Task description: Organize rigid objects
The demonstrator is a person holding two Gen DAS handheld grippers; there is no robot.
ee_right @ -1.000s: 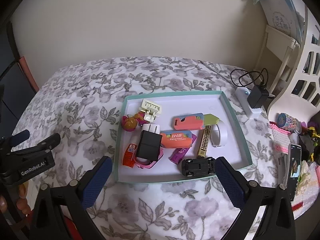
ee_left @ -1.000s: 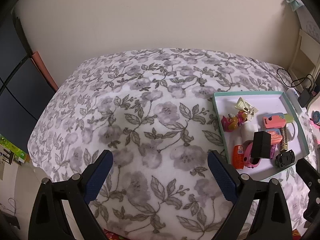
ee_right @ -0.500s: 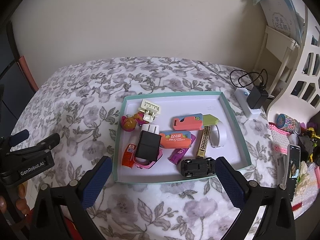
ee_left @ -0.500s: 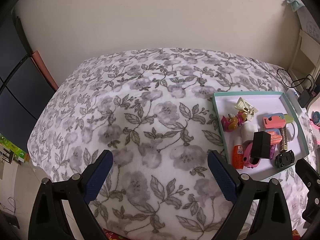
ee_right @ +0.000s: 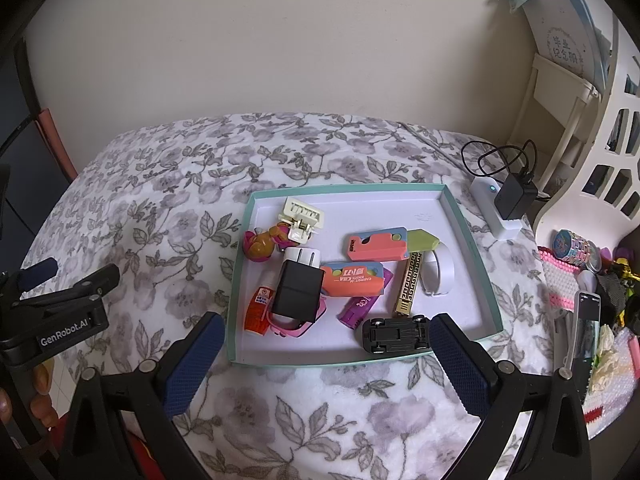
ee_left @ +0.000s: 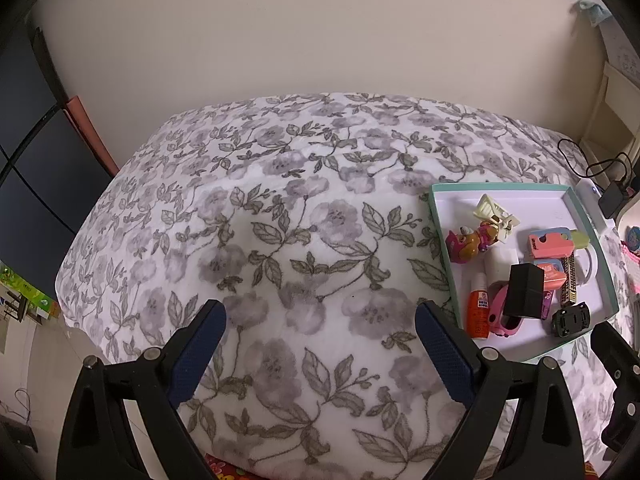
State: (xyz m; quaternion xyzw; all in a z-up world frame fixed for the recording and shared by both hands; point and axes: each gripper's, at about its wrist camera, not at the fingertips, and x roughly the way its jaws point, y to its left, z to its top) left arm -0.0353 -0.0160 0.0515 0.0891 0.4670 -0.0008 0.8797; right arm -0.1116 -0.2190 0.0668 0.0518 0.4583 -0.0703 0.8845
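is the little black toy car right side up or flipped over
Flipped over. In the right wrist view the black toy car lies in the tray near its front edge with its flat underside and chassis detail facing up.

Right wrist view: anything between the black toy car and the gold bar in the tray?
No. In the right wrist view, only bare white tray floor separates the black toy car from the gold bar behind it; they lie apart.
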